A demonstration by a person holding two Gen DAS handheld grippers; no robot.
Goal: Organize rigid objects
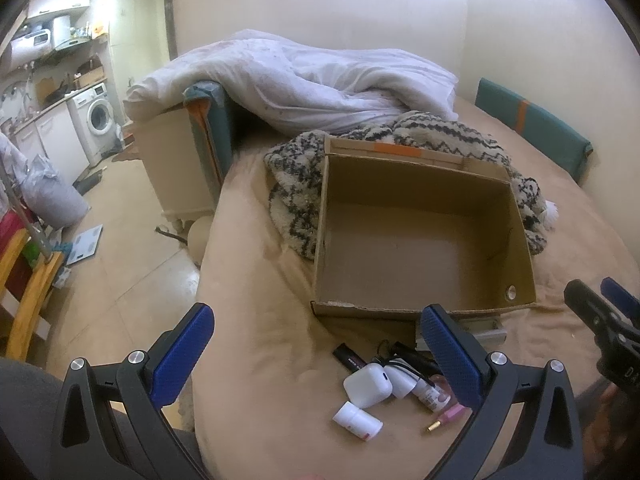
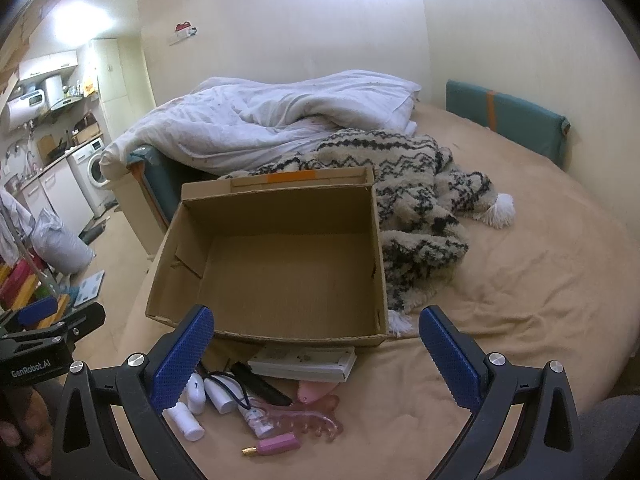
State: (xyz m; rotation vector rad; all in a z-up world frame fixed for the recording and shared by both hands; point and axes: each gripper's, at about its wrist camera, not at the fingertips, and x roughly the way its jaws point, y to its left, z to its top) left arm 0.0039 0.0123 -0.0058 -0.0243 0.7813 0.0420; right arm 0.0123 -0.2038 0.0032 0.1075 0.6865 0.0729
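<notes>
Black claw (image 1: 318,354) frames, blue ribbed pads (image 2: 450,354), silver screws, white "GenRobot.AI" lettering

Warm, dim indoor light, blown-out ceiling glare at top, strong fisheye bending and dark vignetted corners, slight softness.

Open left hand-held gripper (image 1: 318,354) above earbud case (image 1: 368,385), near cardboard box (image 1: 424,248).

one cardboard box (image 2: 280,256), two blankets (image 2: 416,200)
</notes>
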